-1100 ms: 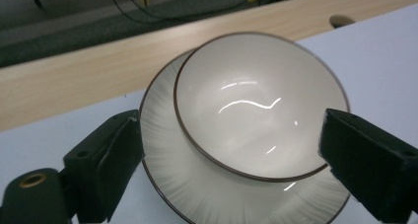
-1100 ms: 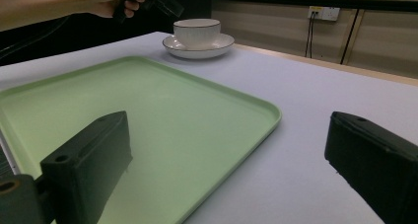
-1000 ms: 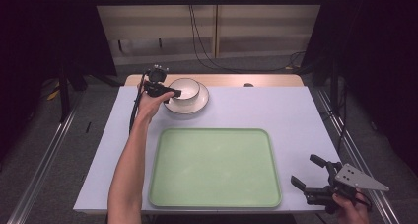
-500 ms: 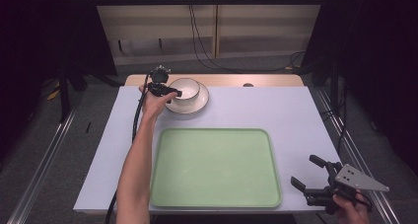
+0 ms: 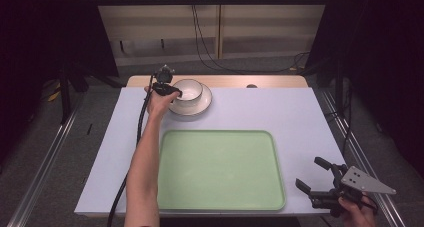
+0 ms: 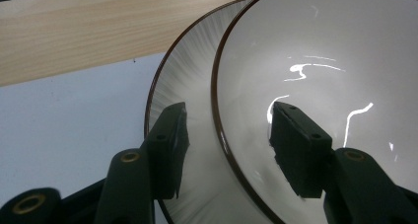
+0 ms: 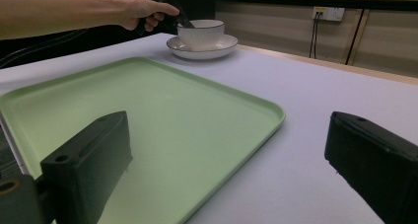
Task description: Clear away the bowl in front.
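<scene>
Nothing has moved: left tool [image 6: 226,135] still straddles bowl [image 6: 325,76] rim, jaws apart.

White bowl [image 5: 188,89] upright on saucer [image 5: 196,106], far table edge; green tray [image 5: 220,169] near, empty.

Bowl [image 6: 335,61]: glossy white glazed ceramic, dark rim. Plate [image 6: 190,76]: same glaze. Tray [image 5: 220,169]: smooth matt green plastic. Table edge [image 6: 74,31]: pale wood grain.
</scene>
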### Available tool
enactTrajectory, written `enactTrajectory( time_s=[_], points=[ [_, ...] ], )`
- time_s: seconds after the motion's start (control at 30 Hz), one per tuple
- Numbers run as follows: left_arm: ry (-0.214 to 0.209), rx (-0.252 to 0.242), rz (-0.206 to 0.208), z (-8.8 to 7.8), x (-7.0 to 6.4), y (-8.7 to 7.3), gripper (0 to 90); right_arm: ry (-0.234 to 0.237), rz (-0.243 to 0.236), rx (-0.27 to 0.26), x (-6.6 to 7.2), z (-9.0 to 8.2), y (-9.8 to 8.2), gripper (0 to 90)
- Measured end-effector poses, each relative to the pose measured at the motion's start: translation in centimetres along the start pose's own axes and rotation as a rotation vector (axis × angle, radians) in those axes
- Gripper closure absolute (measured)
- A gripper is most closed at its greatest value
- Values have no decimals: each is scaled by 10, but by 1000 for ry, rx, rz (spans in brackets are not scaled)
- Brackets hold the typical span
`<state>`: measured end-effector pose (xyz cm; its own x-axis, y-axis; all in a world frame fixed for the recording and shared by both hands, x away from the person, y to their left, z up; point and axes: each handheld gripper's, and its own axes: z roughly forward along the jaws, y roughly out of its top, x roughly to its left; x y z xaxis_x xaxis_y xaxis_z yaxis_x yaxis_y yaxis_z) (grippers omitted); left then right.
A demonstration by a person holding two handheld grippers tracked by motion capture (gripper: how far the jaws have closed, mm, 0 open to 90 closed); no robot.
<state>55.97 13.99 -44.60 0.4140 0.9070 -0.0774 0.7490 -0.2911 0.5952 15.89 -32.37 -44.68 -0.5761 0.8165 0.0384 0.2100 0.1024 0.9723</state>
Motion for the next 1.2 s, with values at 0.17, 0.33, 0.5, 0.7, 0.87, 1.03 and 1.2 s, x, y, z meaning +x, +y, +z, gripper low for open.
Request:
enactTrajectory(
  time_s=[0.17, 0.33, 0.5, 0.7, 0.87, 1.03, 1.2],
  points=[
    [-20, 10, -37, 4, 0, -1, 601, 9, 0, 1, 1, 0, 0, 36],
    [-45, 8, -79, 5, 2, -1, 683, 4, 4, 6, 0, 1, 0, 36],
    [-53, 0, -150, 5, 3, -1, 723, 5, -1, 4, 1, 0, 0, 36],
    [-67, -9, -185, 3, 4, -2, 782, 6, 4, 5, 1, -1, 0, 36],
    [-91, -22, -215, 3, 6, -2, 818, 4, 4, 5, 1, -1, 0, 36],
    [-104, -18, -225, 1, 7, -3, 823, 5, 1, 3, 1, 0, 0, 36],
    [-124, -37, -234, 0, 7, -4, 821, 1, 15, 2, 0, -1, 0, 36]
  ],
)
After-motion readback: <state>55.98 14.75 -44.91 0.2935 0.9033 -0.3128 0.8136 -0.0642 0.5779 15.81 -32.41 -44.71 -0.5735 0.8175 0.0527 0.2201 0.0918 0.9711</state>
